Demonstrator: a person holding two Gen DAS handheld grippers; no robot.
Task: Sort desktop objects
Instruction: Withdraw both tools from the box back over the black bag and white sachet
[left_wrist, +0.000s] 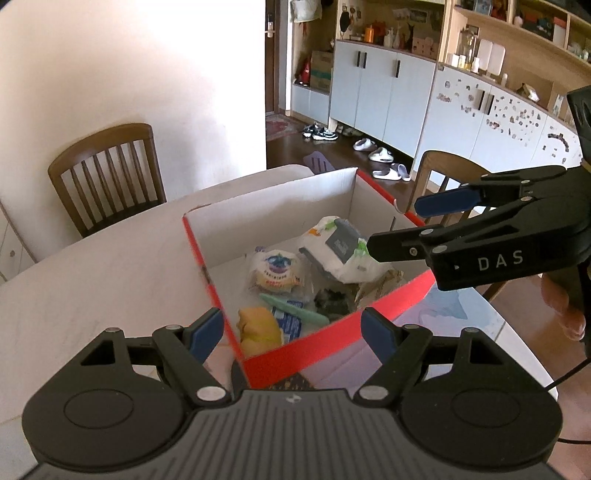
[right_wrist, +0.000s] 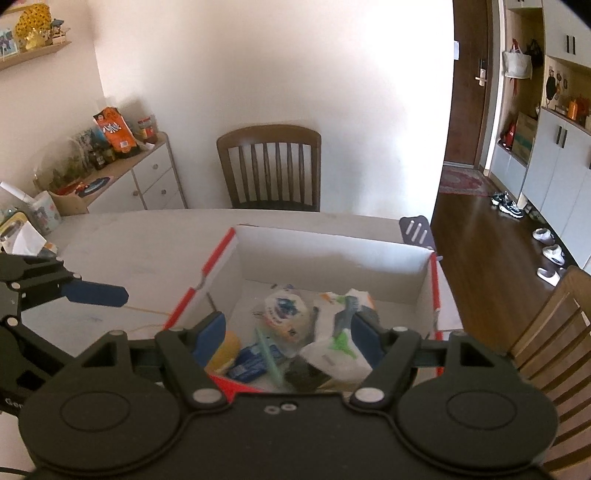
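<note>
A cardboard box with red rims and white walls stands on the pale table. In it lie a yellow soft item, a green comb-like piece, a round wrapped packet and a white tissue pack. My left gripper is open over the box's near corner with nothing between its fingers. My right gripper is open above the box's right rim, its lower fingertip close to the tissue pack. In the right wrist view, the right gripper hovers empty over the contents.
Wooden chairs stand behind the table and at its right. A purple slotted spatula lies past the box's far corner. A sideboard with snacks and clutter is at the left. A pale blue mat lies under the box.
</note>
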